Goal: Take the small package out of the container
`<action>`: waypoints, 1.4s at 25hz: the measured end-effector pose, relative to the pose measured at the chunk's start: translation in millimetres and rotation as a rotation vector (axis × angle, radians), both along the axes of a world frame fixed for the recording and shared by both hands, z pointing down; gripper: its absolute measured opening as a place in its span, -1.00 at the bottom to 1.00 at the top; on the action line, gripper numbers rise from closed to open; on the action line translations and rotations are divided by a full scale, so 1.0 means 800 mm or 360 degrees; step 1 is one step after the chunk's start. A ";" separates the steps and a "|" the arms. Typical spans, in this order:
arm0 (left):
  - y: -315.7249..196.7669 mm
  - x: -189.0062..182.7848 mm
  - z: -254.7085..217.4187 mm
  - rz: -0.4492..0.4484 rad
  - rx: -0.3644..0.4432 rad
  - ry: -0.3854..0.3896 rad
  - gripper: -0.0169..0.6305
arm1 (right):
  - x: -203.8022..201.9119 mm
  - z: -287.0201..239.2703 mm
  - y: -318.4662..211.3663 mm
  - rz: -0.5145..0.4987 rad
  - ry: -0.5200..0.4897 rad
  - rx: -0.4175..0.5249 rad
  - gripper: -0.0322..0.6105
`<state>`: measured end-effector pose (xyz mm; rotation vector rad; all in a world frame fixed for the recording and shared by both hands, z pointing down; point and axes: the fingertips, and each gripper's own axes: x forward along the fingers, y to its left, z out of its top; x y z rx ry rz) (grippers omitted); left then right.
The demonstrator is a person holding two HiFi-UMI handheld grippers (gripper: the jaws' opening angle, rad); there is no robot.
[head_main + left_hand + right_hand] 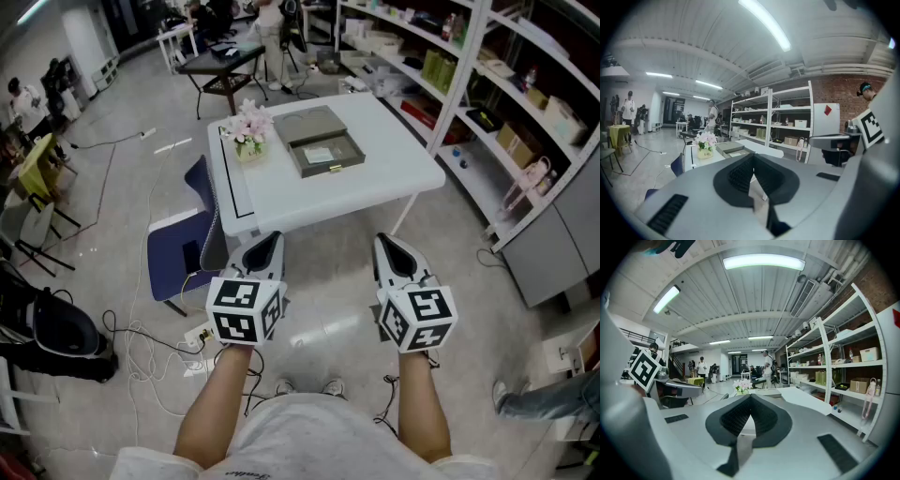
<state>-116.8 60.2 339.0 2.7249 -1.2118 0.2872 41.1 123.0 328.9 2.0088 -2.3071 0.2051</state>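
On the white surface ahead, well apart from both tongs, sits the container: a flat grey-brown box, its lid folded back and lying open behind it. Package lies flat inside the tray, pale and thin, roughly card-shaped; detail too small to make out. Flower pot stands just beside the box, on its left in the head view. Blue chair stands at the surface's left edge. Left tongs and right tongs are held low over the floor, short of the near edge, side by side, tips pointing toward the surface. Each gripper view shows its dark pads pressed tip to tip with nothing between them: both pairs closed, both empty. Task looks not yet begun; package untouched. Handling, as a judgement: package reads as light and flat, probably a stiffish card or sachet, with little to grab from above since it lies flush on the tray floor. Best hold is likely a pinch across one edge or a corner, one tip slid under it, coming in over the near wall. Other tongs could steady the box wall, since a light box may slide on the smooth surface. Flowers close on the left call for a careful approach from that side.
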 end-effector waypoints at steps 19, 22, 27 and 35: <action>0.001 0.041 0.002 -0.0123 -0.0001 -0.0018 -0.93 | 0.074 0.001 0.001 -0.0039 -0.0042 0.0022 -0.89; -0.006 0.053 0.007 -0.0124 -0.0012 -0.0014 -0.93 | 0.082 0.006 -0.007 -0.0048 -0.0034 0.0019 -0.89; -0.031 0.074 0.014 -0.0124 -0.0033 -0.0002 -0.93 | 0.098 0.011 -0.034 -0.0074 -0.0031 0.0010 -0.89; -0.109 0.097 0.031 -0.0125 -0.0050 0.0015 -0.93 | 0.117 0.030 -0.109 -0.0085 -0.0018 -0.0027 -0.78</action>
